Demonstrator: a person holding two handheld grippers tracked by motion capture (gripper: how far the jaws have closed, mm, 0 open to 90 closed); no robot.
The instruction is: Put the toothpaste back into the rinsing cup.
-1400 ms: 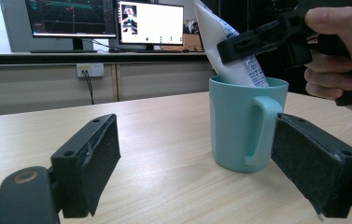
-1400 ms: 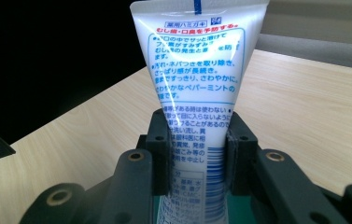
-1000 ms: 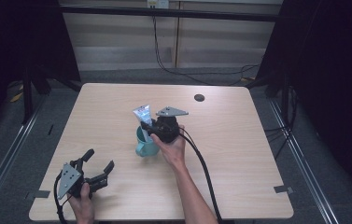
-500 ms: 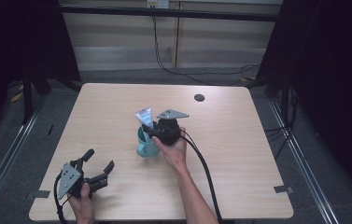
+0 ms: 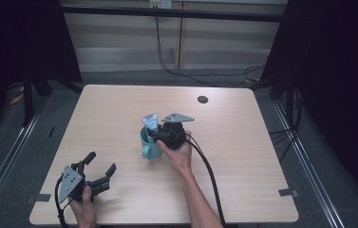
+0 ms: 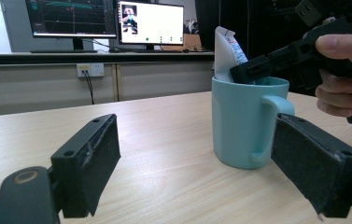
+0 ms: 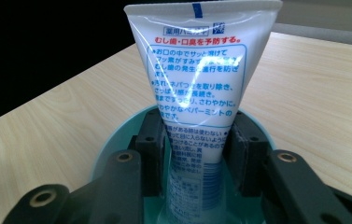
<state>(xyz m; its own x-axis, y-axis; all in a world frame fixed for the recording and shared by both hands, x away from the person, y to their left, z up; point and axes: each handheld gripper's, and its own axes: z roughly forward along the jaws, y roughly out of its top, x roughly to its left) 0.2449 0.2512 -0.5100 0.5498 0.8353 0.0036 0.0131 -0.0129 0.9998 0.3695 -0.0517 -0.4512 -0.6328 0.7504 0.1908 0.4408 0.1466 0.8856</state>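
Toothpaste tube in mug, right gripper on it

Right gripper (image 5: 156,134) jaws clamp toothpaste tube (image 7: 197,93), standing upright inside teal mug (image 5: 149,144) mid-table (image 5: 243,156). Left gripper (image 5: 99,167) near front-left corner, jaws wide apart, holding nothing

Pale matt wood-grain table (image 5: 243,142), smooth matt teal mug (image 6: 243,126), glossy white plastic tube (image 7: 197,70) printed in blue and red, and rough black pads (image 6: 94,163) on the left tool (image 6: 197,172).
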